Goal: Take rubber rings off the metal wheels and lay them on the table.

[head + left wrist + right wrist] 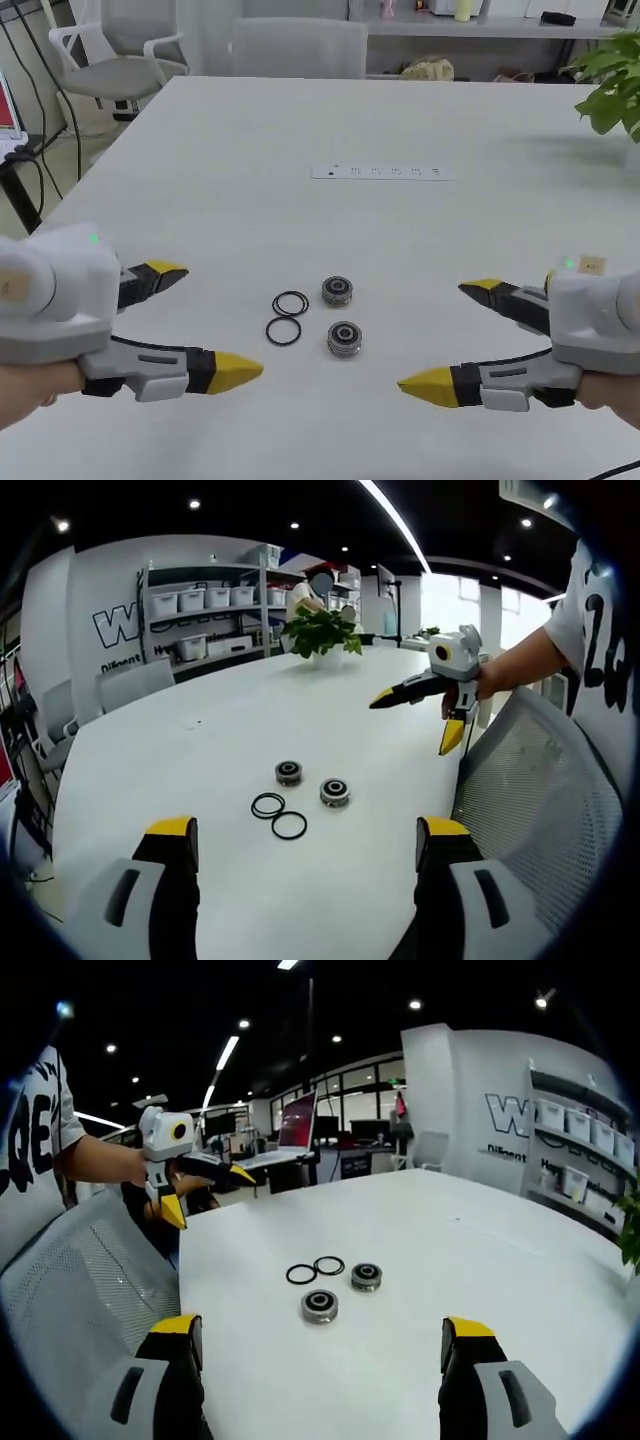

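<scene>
Both tongs are spread wide and hold nothing: the left gripper (222, 320) and the right gripper (430, 335) hang over the near edge of the table (300, 200), one to each side of the work and well apart from it. Between them lie two black rubber rings, the far ring (275, 303) and the near ring (268, 331), flat on the table and touching or nearly so. Just beside them, toward the right gripper, stand the far wheel (337, 290) and the near wheel (344, 337). With two loose rings for two wheels, the removal step appears complete. Whether either wheel carries a further ring cannot be told at this size. If one does, pin that wheel with one gripper. Close the other narrowly on the ring edge, peel it off and lay it down.
</scene>
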`<action>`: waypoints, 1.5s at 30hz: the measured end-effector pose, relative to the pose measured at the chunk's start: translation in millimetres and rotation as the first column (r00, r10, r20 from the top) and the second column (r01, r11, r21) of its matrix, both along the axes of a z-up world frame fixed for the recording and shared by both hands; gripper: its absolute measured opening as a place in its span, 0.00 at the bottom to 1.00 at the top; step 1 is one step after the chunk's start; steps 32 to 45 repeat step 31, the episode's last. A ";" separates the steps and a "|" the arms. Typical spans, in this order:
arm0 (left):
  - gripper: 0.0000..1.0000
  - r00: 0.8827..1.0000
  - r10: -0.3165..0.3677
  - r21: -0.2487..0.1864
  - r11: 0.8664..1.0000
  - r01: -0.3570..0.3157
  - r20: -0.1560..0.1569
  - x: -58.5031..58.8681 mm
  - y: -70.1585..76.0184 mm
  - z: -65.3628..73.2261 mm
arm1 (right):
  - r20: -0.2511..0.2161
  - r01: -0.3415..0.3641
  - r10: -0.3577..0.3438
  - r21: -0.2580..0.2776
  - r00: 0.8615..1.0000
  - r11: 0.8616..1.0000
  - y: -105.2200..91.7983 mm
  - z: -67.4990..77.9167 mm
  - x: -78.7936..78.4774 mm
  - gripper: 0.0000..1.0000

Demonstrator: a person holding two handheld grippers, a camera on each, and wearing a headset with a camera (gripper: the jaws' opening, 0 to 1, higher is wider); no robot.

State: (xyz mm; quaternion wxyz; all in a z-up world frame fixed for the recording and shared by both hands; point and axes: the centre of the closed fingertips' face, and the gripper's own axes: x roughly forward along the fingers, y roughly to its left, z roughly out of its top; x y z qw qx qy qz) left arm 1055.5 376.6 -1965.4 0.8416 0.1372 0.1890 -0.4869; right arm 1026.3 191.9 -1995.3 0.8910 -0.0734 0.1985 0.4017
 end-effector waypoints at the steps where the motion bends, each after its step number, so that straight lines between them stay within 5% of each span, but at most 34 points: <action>1: 0.89 1.000 -0.002 0.000 1.000 0.002 0.001 -0.6 -0.2 0.2 | 0.001 0.000 0.000 -0.004 1.000 1.000 -0.8 0.0 -0.5 0.99; 14: 0.94 1.000 -0.024 0.007 1.000 0.024 0.001 -10.2 -1.0 -2.2 | 0.002 -0.003 0.003 -0.027 1.000 1.000 -5.2 -0.4 -7.4 0.99; 45: 0.95 1.000 -0.029 0.015 0.999 0.029 -0.009 -10.2 1.2 -4.2 | 0.012 -0.010 0.010 -0.054 1.000 0.998 -9.6 -3.1 -5.7 0.99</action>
